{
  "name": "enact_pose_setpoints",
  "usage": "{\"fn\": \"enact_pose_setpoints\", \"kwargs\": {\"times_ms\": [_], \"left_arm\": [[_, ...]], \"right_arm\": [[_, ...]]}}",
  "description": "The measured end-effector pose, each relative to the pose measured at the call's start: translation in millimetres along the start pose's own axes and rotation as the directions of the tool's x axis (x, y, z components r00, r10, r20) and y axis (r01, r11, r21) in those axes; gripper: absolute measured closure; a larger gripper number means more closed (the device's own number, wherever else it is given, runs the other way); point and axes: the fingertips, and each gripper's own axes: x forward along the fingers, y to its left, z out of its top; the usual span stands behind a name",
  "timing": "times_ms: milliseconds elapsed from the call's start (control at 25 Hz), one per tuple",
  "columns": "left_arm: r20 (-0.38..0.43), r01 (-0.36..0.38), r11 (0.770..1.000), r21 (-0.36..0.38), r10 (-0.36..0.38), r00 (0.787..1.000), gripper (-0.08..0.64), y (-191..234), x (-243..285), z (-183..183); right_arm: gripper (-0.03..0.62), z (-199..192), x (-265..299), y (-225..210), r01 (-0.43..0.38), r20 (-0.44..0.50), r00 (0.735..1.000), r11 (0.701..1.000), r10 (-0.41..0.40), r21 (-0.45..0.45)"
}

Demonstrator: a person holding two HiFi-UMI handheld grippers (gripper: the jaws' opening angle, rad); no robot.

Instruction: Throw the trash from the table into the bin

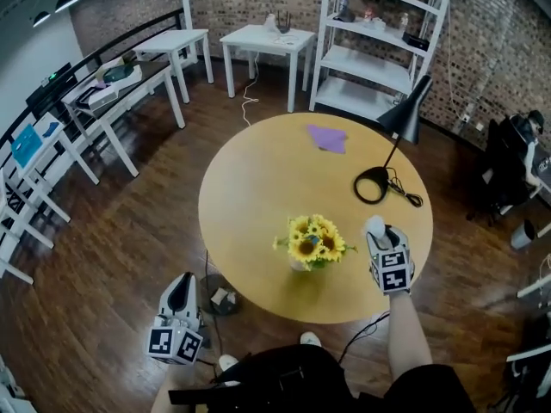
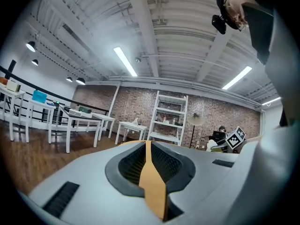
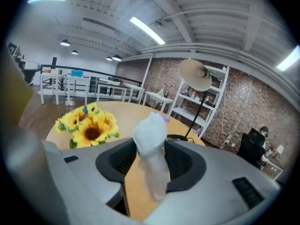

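White wad: a crumpled white piece of trash (image 3: 150, 137) stands between the jaws of the right hand-held gripper (image 1: 383, 231); its puffed top sticks out past the tips and its thin lower part runs back between the pads.
Wad's place: in the head view it sits at about 3 o'clock on the round worktop (image 1: 258, 188), over the wood and inside the rim.
Right hand-held gripper: clamped on the white wad and tilted downward, with the marker cube toward the person.
Purple paper: a flat purple scrap (image 1: 327, 137) lies on the worktop at 12 o'clock, near the far edge and well apart from both hand-held grippers.
Sunflowers: the yellow bunch (image 1: 312, 241) stands just on the 6 o'clock side of the worktop's centre, at 9 o'clock from the held wad and near it.
Lamp: a black desk lamp (image 1: 394, 149) has its round base at 2 o'clock on the worktop; its shade leans out toward the rim.
Left hand-held gripper: its jaws (image 2: 146, 146) are closed together with nothing between them; in the head view it is off the worktop at 8 o'clock, over the wooden floor (image 1: 112, 265).
Room: a white shelf unit (image 1: 379, 41) stands beyond 12 o'clock against the brick wall.
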Motion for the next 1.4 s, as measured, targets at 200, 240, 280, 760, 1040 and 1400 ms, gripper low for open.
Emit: {"fn": "enact_pose_setpoints", "kwargs": {"times_ms": [200,240,280,760,1040,1400], "left_arm": [[0.051,0.078,0.997,0.003,-0.078,0.996,0.531,20.5,4.1,24.8],[0.062,0.088,0.996,0.007,-0.089,0.994,0.531,22.9,3.6,31.3],[0.072,0.097,0.995,0.011,-0.098,0.993,0.531,25.6,2.5,37.2],[0.160,0.012,0.999,0.043,-0.019,0.987,0.531,99.8,-56.2,97.3],[0.166,-0.133,0.989,0.060,0.122,0.979,0.531,156.9,-127.6,101.7],[0.138,-0.316,0.949,0.019,0.311,0.940,0.531,202.2,-179.5,76.6]], "right_arm": [[0.403,72.9,-50.3,30.3,0.050,0.187,0.981,0.998,-0.056,0.039],[0.403,85.7,-58.5,39.4,0.046,0.217,0.975,0.998,-0.054,0.041],[0.403,98.3,-65.7,49.9,0.037,0.246,0.968,0.998,-0.046,0.041],[0.407,251.4,-102.5,228.8,-0.270,0.525,0.812,0.962,0.256,-0.050],[0.411,281.0,-108.4,356.4,-0.459,0.555,0.699,0.878,0.450,-0.135],[0.411,252.4,-103.9,489.1,-0.616,0.401,0.617,0.733,0.677,-0.288]]}}
